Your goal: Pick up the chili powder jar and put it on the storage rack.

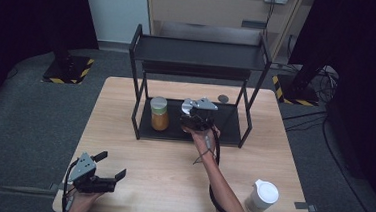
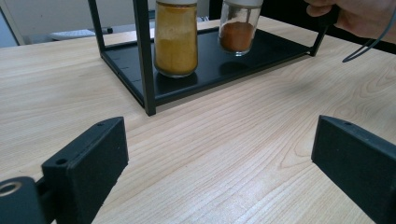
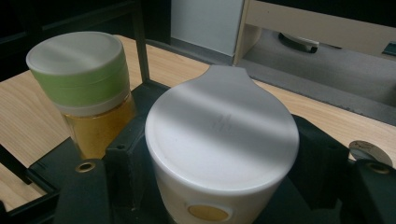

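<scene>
Over the lower shelf of the black metal two-tier rack [image 1: 245,121], the right gripper [image 1: 196,117] is clamping a white-lidded glass spice jar [image 3: 219,149] of reddish powder, the forearm stretching forward from the near edge. Beside it is standing one green-lidded glass jar of yellow powder [image 1: 159,114]. At the near left corner, the left gripper [image 1: 107,165] is hovering low with jaws wide apart. One white lidded cup [image 1: 262,196] is sitting on the pale wooden tabletop [image 1: 161,169], above grey carpet.
</scene>
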`<state>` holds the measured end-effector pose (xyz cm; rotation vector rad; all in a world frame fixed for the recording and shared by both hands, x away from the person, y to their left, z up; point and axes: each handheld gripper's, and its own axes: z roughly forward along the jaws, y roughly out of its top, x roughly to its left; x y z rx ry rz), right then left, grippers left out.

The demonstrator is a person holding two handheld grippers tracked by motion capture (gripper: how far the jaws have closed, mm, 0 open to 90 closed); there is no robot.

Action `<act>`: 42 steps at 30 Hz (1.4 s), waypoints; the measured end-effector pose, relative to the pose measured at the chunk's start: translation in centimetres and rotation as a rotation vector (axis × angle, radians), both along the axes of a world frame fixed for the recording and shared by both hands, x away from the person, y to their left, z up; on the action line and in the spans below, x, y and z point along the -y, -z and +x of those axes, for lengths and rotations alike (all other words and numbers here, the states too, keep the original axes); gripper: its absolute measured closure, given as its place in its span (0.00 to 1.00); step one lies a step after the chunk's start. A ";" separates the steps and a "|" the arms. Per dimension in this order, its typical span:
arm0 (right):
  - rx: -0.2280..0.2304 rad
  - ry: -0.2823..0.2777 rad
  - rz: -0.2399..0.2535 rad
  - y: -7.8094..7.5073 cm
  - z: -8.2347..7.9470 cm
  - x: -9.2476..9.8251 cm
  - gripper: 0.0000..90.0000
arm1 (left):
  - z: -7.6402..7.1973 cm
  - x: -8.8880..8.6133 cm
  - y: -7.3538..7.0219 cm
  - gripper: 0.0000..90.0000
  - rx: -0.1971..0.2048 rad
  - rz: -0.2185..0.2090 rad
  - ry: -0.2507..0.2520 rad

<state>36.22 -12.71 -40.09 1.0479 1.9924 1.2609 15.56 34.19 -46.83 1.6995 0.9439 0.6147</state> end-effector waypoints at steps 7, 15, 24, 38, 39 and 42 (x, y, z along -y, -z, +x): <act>-0.004 -0.002 -0.005 0.5 0.5 -0.3 0.35 | 0.0 -0.1 0.0 0.04 -0.001 0.001 0.000; -0.008 0.002 -0.006 0.8 0.7 -0.4 0.35 | 0.0 -0.1 0.0 0.04 -0.001 0.000 0.000; -0.017 0.007 -0.001 1.1 0.9 -0.3 0.35 | 0.0 -0.1 0.0 0.04 -0.002 0.002 -0.001; -0.013 -0.012 -0.001 1.2 1.1 0.1 0.33 | 0.1 0.0 0.0 0.04 -0.002 0.004 -0.002; -0.009 -0.011 0.003 1.3 1.0 0.2 0.31 | 0.1 0.0 0.0 0.04 -0.002 0.004 -0.002; -0.007 -0.017 0.023 1.0 0.9 0.5 0.22 | 0.1 0.0 0.0 0.04 -0.002 0.005 -0.002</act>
